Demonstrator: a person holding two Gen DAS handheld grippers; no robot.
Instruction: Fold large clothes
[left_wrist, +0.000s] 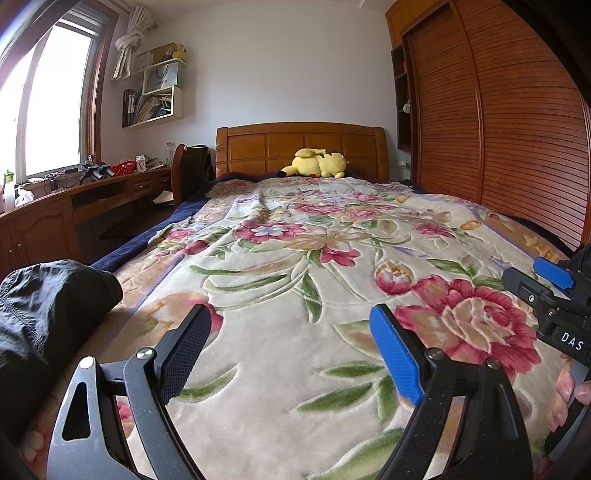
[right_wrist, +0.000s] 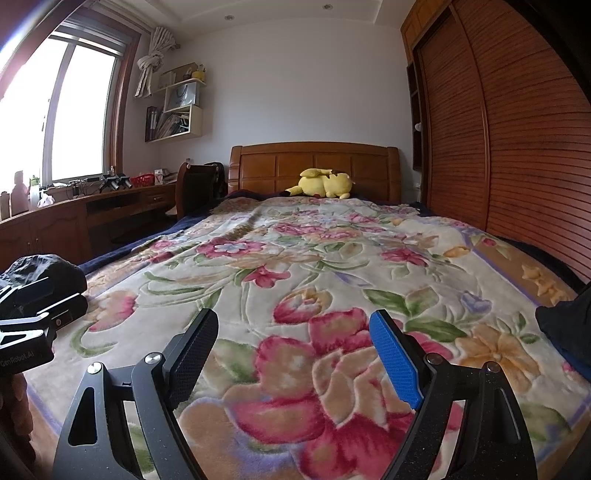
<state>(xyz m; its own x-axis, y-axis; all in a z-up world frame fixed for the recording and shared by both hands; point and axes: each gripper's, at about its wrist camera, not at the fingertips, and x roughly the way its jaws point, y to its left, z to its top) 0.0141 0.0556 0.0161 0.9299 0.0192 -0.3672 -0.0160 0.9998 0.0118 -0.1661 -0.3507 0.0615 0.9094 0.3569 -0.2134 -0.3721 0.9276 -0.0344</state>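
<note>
Black clothing (left_wrist: 48, 314) lies bunched at the left edge of the bed, on the floral blanket (left_wrist: 295, 258), just beside the left gripper (left_wrist: 291, 350). Both the left gripper and the right gripper (right_wrist: 295, 354) hover over the blanket with fingers spread, nothing between them. A yellow plush toy (left_wrist: 317, 162) rests against the wooden headboard (left_wrist: 258, 147).
</note>
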